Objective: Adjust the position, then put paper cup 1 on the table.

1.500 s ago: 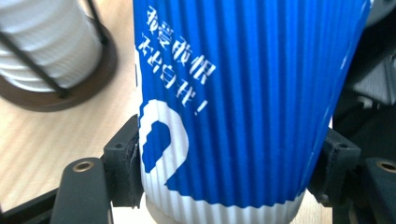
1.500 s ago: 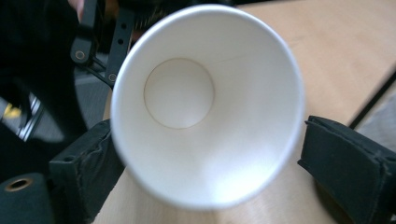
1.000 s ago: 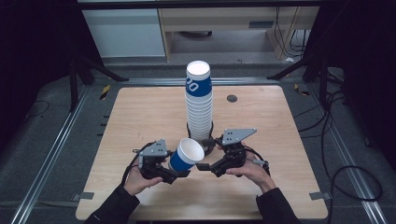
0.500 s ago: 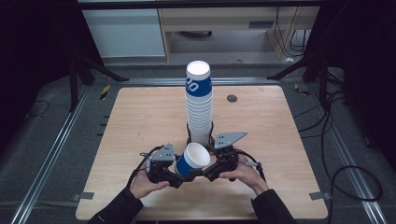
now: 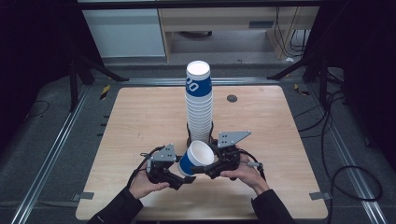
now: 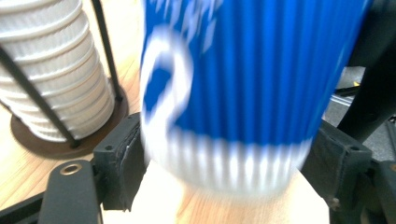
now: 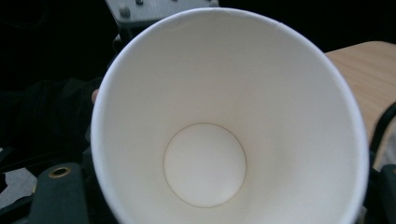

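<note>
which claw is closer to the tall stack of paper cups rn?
Right. The right claw sits just in front of the tall stack of white ribbed paper cups, near its base; the left claw is lower left, farther off.

A tall stack of paper cups (image 5: 199, 105) stands near the middle of the light wooden tabletop (image 5: 140, 121), its ribbed white rims nested one in another and the topmost cup showing blue print on its side. The stack sits in a dark wire holder (image 6: 70, 140) with a round base and thin upright rods. A small dark round disc (image 5: 232, 98) is set into the tabletop towards the far right. Metal rails (image 5: 56, 140) run along either side of the tabletop over a dark floor, where black cables (image 5: 345, 172) loop on the right. Beyond the far edge stands pale cabinet furniture (image 5: 126, 32).
</note>
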A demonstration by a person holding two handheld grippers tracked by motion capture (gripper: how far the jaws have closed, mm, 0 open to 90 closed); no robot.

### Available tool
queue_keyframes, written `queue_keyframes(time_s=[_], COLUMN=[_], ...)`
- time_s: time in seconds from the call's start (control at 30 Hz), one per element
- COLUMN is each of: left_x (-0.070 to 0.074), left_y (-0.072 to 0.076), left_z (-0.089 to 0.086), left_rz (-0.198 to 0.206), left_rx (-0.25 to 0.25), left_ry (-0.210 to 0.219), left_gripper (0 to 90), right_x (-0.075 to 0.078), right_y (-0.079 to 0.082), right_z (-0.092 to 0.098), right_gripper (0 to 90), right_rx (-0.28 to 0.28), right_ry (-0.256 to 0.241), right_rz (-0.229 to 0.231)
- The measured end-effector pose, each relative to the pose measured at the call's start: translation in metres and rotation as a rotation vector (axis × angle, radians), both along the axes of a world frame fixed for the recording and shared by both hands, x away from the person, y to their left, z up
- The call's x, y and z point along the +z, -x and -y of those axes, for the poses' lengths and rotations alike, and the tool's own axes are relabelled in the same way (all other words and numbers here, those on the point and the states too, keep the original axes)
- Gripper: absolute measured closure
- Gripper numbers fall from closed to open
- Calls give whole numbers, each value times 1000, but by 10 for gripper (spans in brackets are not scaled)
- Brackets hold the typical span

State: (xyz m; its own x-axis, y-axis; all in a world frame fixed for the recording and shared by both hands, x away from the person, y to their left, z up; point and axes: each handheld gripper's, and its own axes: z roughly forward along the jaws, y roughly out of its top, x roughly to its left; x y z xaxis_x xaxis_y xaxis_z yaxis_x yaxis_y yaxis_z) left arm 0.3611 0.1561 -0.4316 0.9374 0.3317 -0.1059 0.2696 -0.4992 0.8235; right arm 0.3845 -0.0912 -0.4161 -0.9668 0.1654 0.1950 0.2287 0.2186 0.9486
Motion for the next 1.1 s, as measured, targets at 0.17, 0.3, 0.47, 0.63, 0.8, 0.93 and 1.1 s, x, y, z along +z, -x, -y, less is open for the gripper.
queue_keyframes(time_s=[0.17,0.3,0.47,0.63,0.8,0.93,1.1], left_x=[-1,-2,-1,-2,-4,-4,-5], left_y=[-4,-10,-17,-23,-26,-29,-35], left_z=[-8,-19,-33,-42,-44,-50,-59], left_rz=[-6,-15,-22,-24,-32,-36,-46], left_rx=[25,65,129,180,197,233,278], left_ry=[-20,-34,-25,-17,-29,-30,-28], left_gripper=[203,195,191,187,185,182,182], right_x=[6,9,9,9,12,14,17], right_y=[-2,-4,-5,-7,-10,-17,-25], right_z=[15,29,46,60,72,81,92], right_gripper=[202,202,201,200,200,199,199], right_rx=[-49,-99,-168,-234,-330,-435,-551], right_ry=[-1,12,65,94,136,171,233], right_rz=[23,40,50,58,70,62,62])
